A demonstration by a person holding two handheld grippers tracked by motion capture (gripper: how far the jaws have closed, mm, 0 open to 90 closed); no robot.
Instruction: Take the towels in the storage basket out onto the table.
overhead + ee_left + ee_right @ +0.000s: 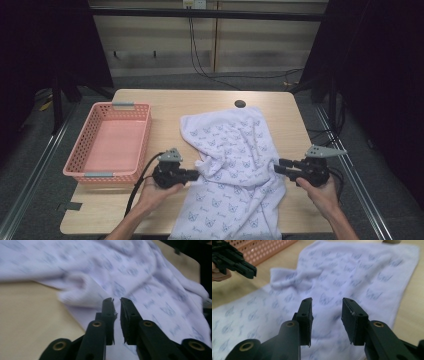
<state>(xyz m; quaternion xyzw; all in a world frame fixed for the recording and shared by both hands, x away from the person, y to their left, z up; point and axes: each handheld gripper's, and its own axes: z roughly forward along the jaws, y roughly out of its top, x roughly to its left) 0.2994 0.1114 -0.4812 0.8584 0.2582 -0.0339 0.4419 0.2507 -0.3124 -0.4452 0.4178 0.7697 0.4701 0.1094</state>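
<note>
The white towel (235,170) lies rumpled in the middle of the table (150,100); its bottom end is cut off by the picture's lower edge. The left gripper (196,175) touches its left fold, fingers narrow, holding nothing. The right gripper (280,166) sits at its right edge, fingers apart and empty. A pink basket (75,165) stands left.

The towel (235,165) is soft, matt cloth, pale lilac-white with a faint blue print, its nap slightly fuzzy and its surface rumpled; the bench (165,102) is pale wood-grain laminate, smooth with a low sheen; the basket (107,142) is pink plastic, perforated in a fine grid on its walls, with grey handle strips; the left claw (117,302) and right claw (326,302) are matt black plastic with brass-coloured rivets, their pads rough and ribbed.
</note>
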